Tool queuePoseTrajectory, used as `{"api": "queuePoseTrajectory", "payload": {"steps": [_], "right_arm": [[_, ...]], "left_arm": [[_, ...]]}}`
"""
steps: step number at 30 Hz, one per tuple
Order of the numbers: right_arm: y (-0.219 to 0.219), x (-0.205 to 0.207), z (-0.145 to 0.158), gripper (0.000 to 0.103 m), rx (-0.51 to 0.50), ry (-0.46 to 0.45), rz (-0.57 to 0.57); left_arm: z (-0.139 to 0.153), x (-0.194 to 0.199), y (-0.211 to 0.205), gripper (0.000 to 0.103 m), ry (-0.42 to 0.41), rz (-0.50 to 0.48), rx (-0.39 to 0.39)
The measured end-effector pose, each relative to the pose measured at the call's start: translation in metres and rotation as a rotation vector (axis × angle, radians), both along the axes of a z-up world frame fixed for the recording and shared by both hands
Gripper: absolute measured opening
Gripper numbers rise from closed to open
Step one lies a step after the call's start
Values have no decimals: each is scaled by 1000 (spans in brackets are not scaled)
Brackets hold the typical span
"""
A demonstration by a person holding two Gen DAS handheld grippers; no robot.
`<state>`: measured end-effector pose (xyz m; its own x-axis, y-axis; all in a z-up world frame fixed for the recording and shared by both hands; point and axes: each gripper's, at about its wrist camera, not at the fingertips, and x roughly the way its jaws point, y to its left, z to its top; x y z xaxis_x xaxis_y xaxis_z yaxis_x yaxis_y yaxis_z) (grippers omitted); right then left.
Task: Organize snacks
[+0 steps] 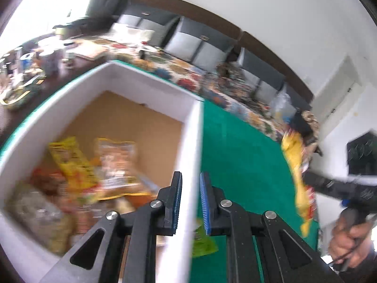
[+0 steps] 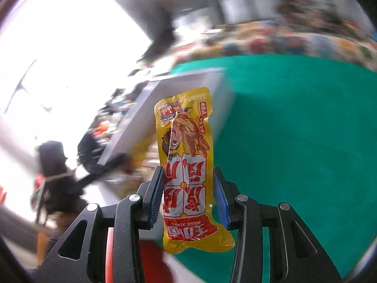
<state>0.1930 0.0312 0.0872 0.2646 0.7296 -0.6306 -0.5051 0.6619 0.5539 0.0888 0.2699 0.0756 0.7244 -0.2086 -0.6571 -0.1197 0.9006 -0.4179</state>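
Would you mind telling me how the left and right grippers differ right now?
The right gripper grips a yellow snack packet; the left gripper holds nothing. The right hangs over the green mat; the left sits above the white box wall. Both have black fingers with blue pads.

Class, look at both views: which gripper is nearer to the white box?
Left. The left gripper hangs right over the white box's near wall; the right gripper, holding a yellow packet, is off to its side.

White wall [image 1: 271, 7] behind, dark wood rail along it. Row of grey-black cushioned seat backs [image 1: 188, 40]. Floral cloth [image 1: 188, 75] beyond green table cover [image 1: 240, 155]. Bright overexposed window [image 2: 59, 47] at left. White door [image 1: 339, 94] at right.
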Motion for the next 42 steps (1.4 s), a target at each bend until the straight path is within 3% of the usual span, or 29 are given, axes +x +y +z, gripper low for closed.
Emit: {"api": "queuePoseTrajectory", "payload": {"steps": [2,3,4,5,6,7,10,13,16,19,23,26,29,30,33,35,36,37,40,42], "right_arm": [[31,-5,9,42,45,3,39],[40,-7,13,42,60,3,48],[46,-8,18,42,62,-5,53],[48,-11,20,42,60,-16,54],[46,-13,22,42,57,-26,54],[39,-15,23,42,48,-37,45],[1,-17,19,42,33,-46,-4],[-35,-9,7,42,4,-50,-75],[-68,-3,-6,42,-1,-20,-130],[-92,-2,-20,42,-12,-3,-159],[-114,-6,-30,42,-6,2,-176],[-126,-2,-38,42,12,7,-188],[-137,-1,-45,42,31,20,-197],[-139,-1,-47,42,34,22,-198],[-144,-2,-50,42,32,18,-198],[-147,-2,-50,42,27,12,-202],[-149,-1,-50,42,25,13,-207],[-150,-1,-51,42,25,16,-211],[-155,1,-52,42,22,17,-228],[-155,3,-51,42,24,20,-233]], "left_arm": [[1,-13,2,16,2,-11,27],[1,-20,0,27,0,-12,43],[2,-25,-9,53,2,-22,58],[3,-30,-19,69,1,-41,70],[5,-35,-33,91,-17,-67,83],[7,-40,-44,98,-28,-87,89],[-3,-44,-92,98,34,-234,83],[-44,-33,-150,98,178,-248,109],[-97,-11,-181,98,308,-78,230],[-112,3,-177,98,306,145,256],[-122,23,-169,98,310,319,317],[-138,35,-162,98,350,379,314],[-170,43,-150,98,473,402,206],[-174,46,-149,103,469,414,246],[-178,48,-148,103,479,464,264],[-177,48,-146,101,462,449,235],[-173,46,-148,84,433,419,228],[-170,44,-150,60,416,368,226],[-166,37,-156,53,373,206,119],[-164,30,-156,53,338,153,36]]}}
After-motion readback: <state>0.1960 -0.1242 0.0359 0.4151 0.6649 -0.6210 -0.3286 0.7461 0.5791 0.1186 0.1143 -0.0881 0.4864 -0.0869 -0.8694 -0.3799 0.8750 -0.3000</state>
